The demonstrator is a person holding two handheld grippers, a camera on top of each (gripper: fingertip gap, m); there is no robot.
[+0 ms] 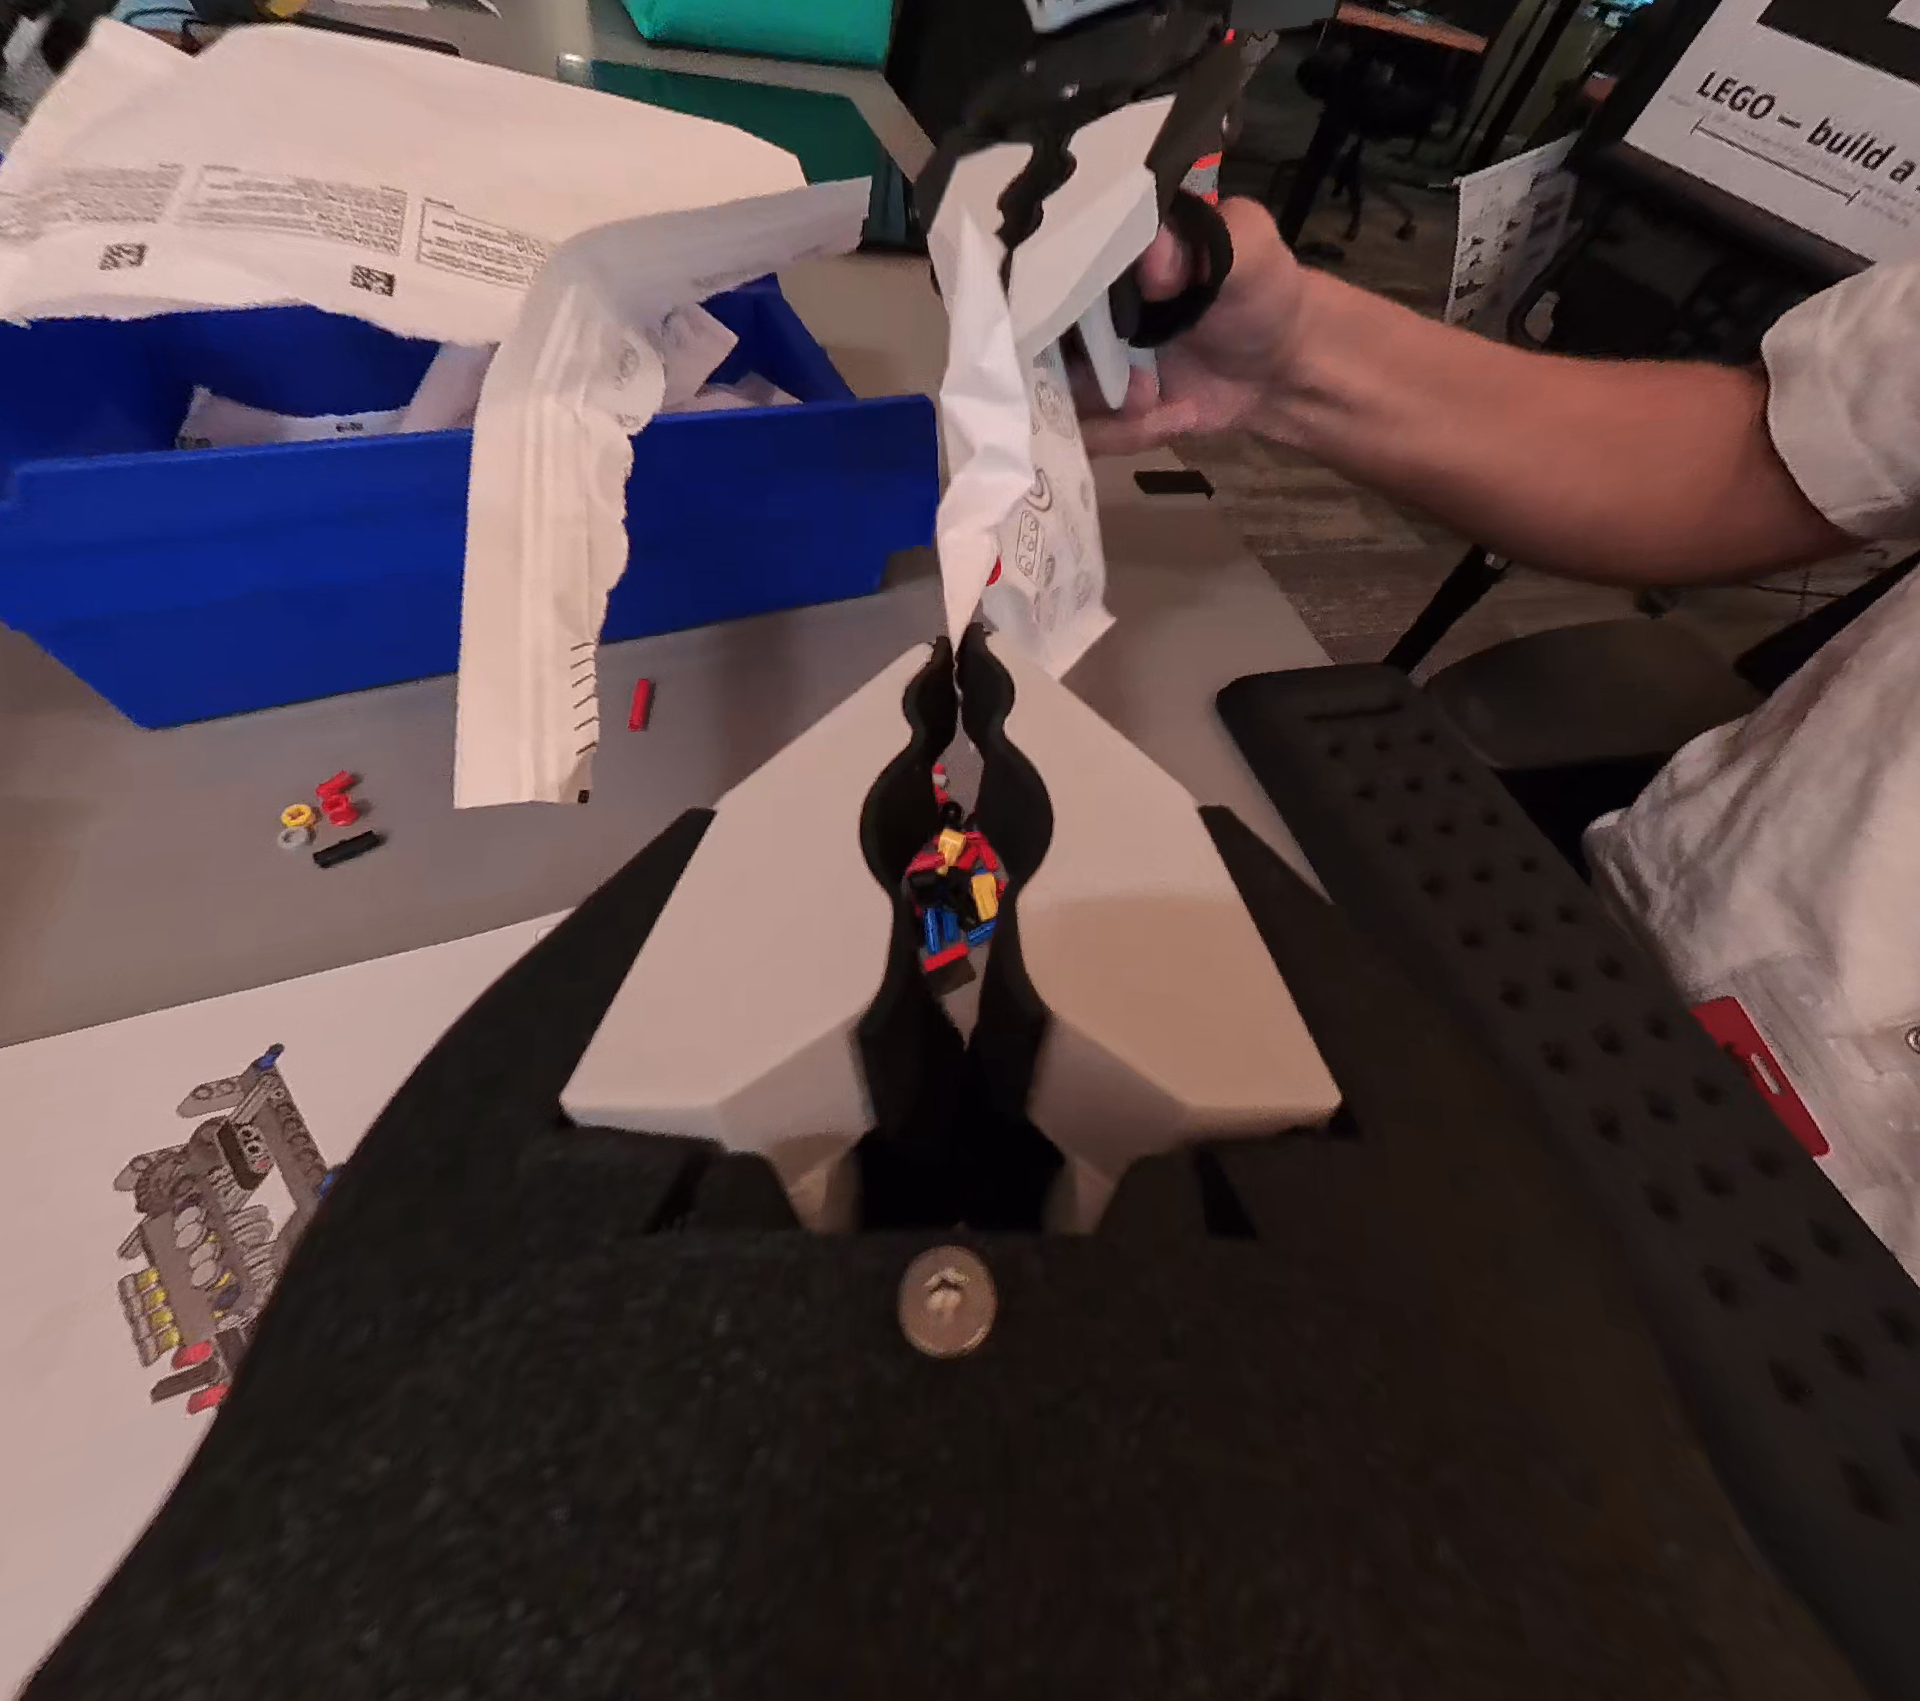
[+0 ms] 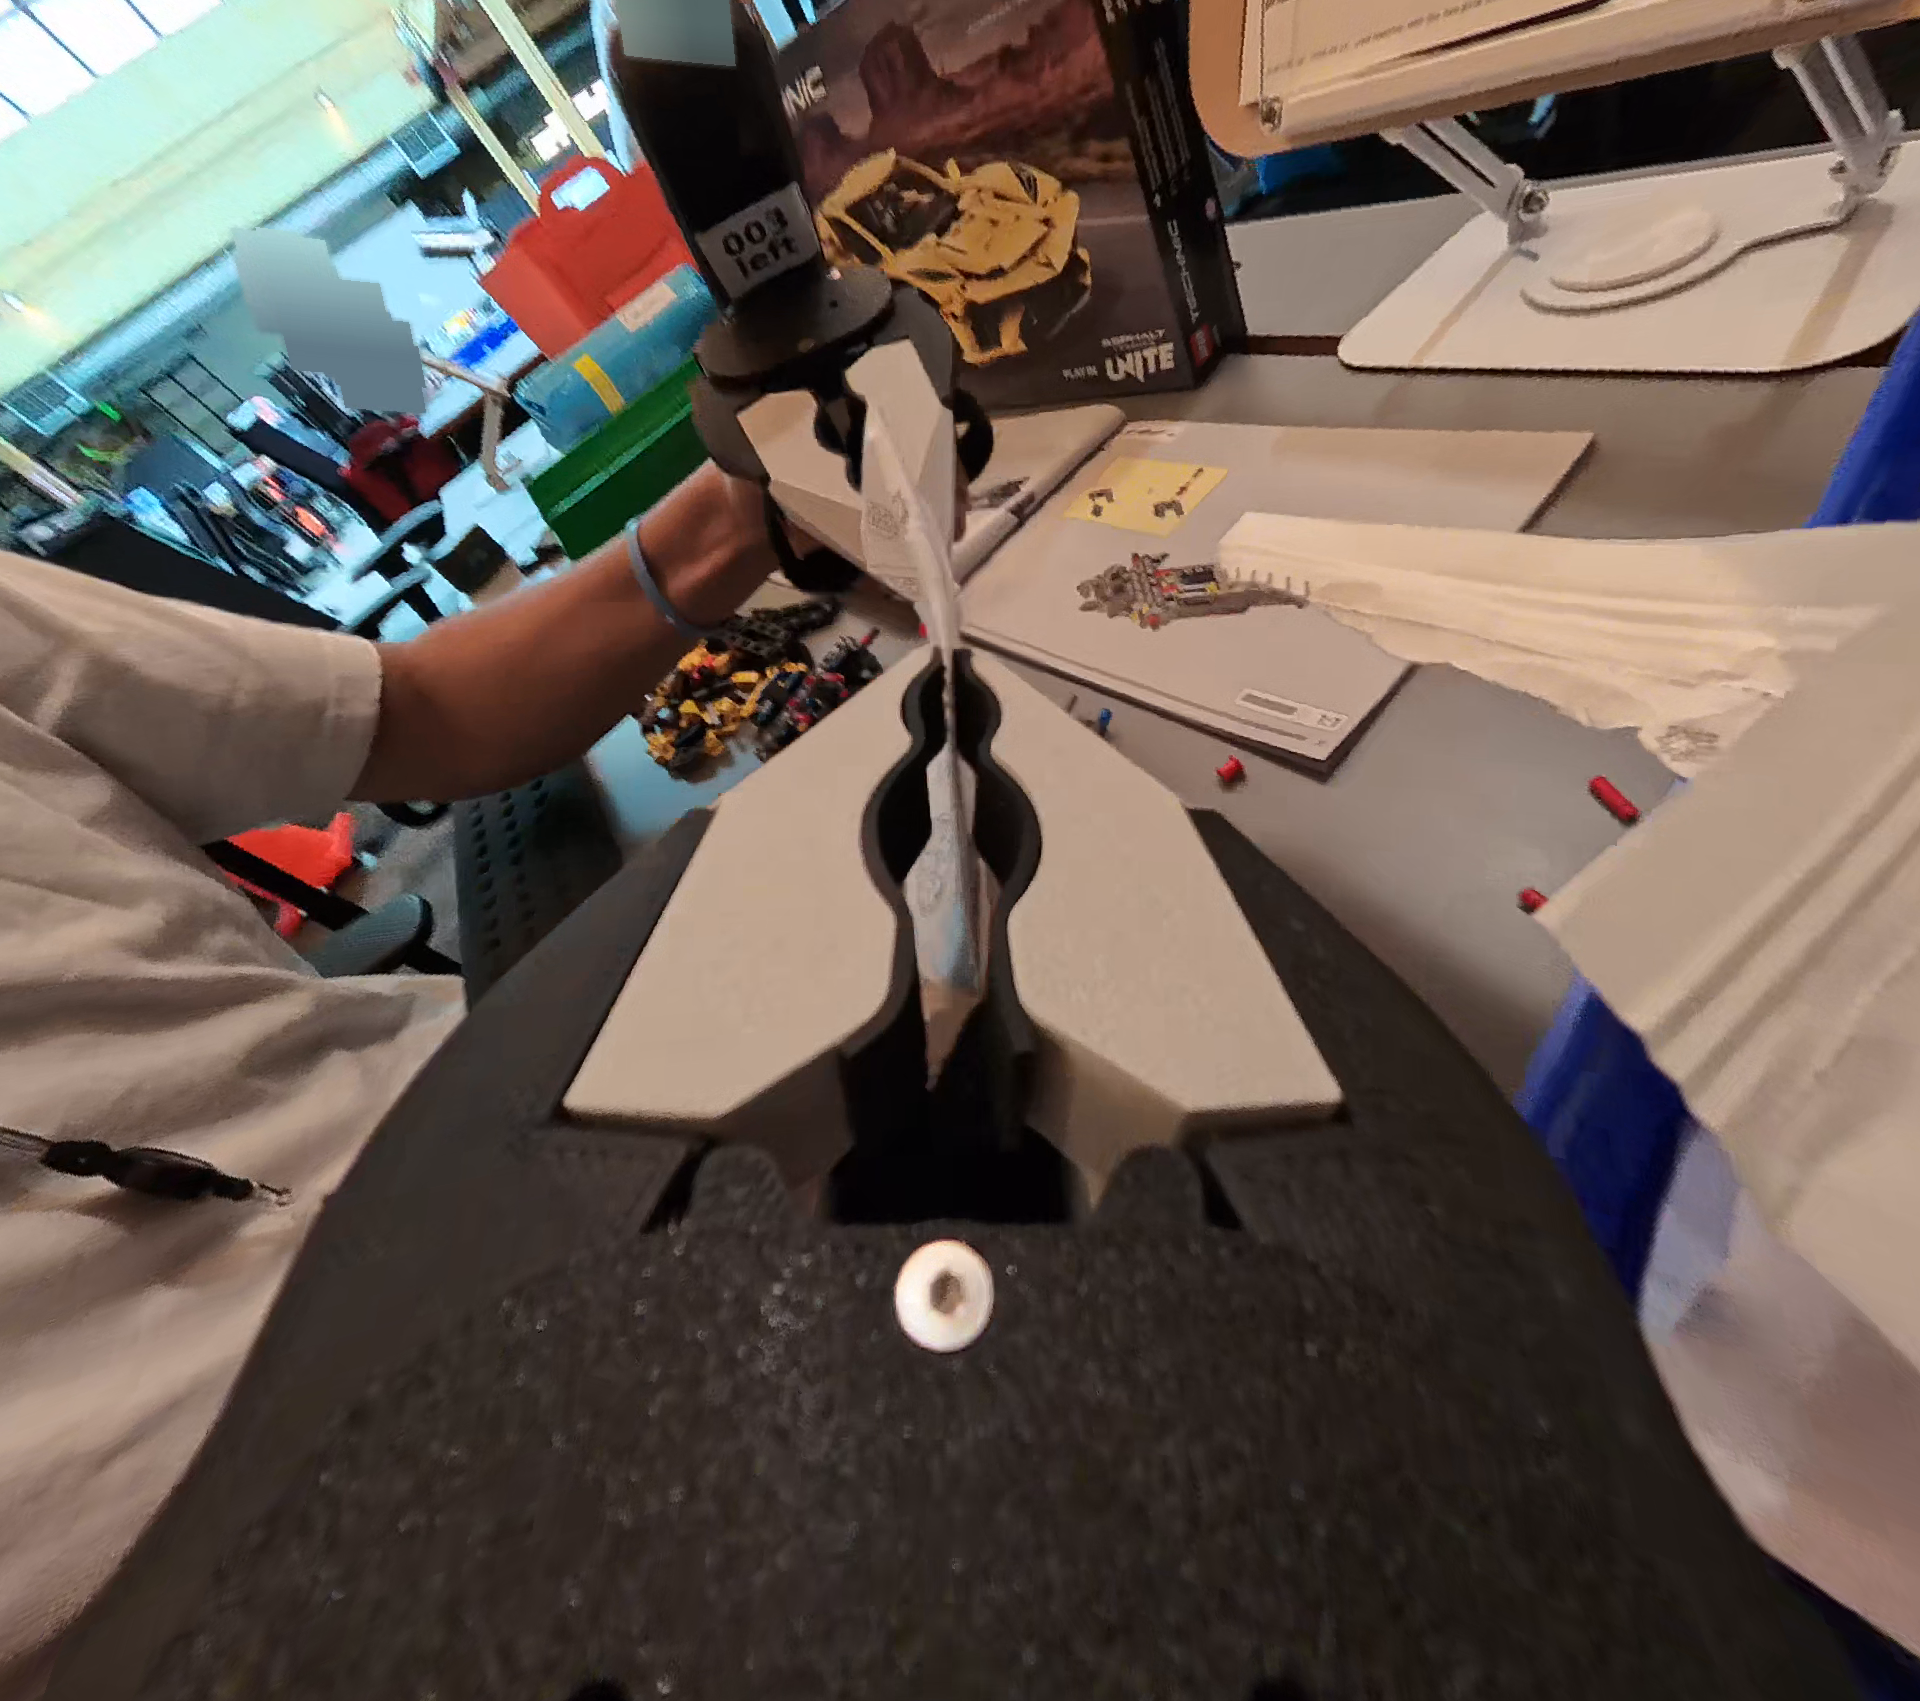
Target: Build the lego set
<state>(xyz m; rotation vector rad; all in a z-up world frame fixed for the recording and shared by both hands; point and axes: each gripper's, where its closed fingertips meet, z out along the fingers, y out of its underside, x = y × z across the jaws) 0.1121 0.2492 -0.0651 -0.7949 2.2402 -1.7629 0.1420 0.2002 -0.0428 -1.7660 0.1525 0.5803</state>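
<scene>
Together, both grippers' jaws pinched a paper bag stretched lengthwise between them, above loose bricks.

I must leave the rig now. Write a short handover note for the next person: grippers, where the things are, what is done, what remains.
Left gripper: shut on one end of the white paper bag.
Right gripper: shut on the other end of the same bag; it hangs stretched between them above the grey table.
Things: torn paper bags drape over the blue bin; loose small pieces lie in front of it; a heap of pieces lies beside the open instruction booklet.
Done: some bags opened, some pieces out.
Left: open this bag, then build; no finished model shows.
</scene>
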